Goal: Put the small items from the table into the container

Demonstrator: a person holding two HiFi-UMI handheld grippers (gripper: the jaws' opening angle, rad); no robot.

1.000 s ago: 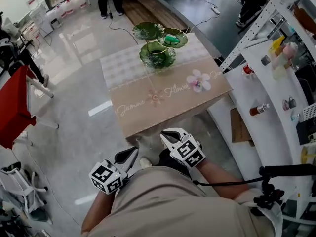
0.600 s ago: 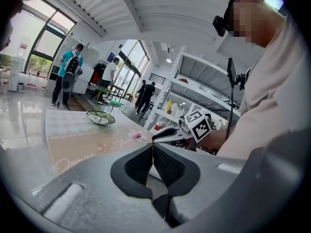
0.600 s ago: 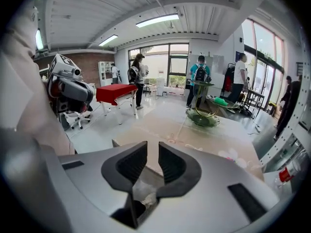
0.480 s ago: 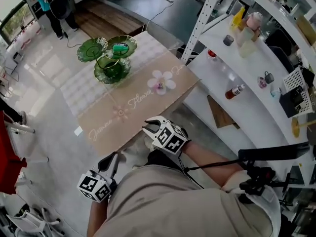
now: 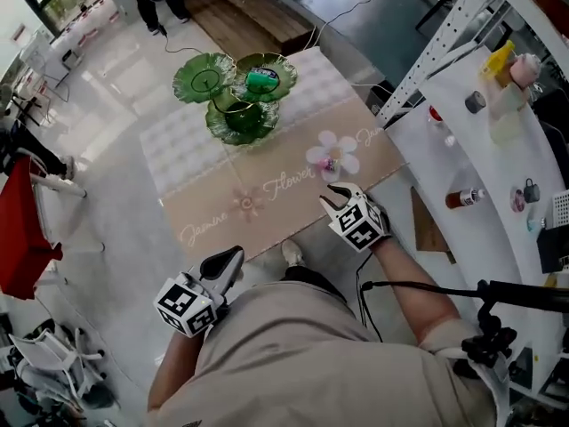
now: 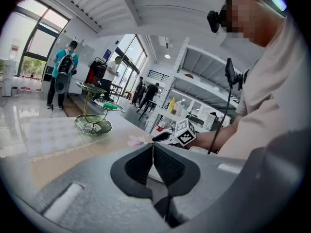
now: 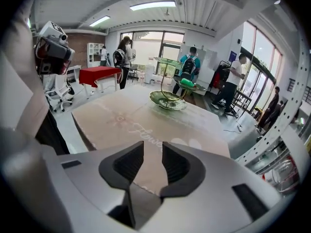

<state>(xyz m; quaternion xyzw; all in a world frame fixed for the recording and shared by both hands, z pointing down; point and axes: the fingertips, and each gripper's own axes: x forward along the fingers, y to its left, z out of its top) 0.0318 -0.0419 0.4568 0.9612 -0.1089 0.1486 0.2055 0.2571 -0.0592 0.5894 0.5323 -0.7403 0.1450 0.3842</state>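
A green tiered glass dish stand [image 5: 236, 118] [image 6: 92, 125] [image 7: 167, 100] rises at the far end of the beige clothed table [image 5: 222, 203]. One upper plate holds a green item [image 5: 258, 80]. A small pink item [image 5: 331, 160] [image 6: 137, 142] lies on the cloth's white flower print. My right gripper [image 5: 338, 194] [image 7: 153, 154] hovers at the table's near right edge, just short of that item. Its jaws are opening and nothing is between them. My left gripper [image 5: 233, 258] [image 6: 153, 147] is shut and empty, off the table's front edge.
A white shelf rack [image 5: 498, 149] with bottles and small jars runs along the right side, close to the table. Something red [image 5: 22, 212] stands on the left. People [image 7: 187, 67] stand beyond the table's far end. Office chairs [image 5: 44, 363] sit at lower left.
My right gripper has gone from in front of my body out to the table's right front edge, and its jaws have parted. The left gripper shifted a little, still shut.
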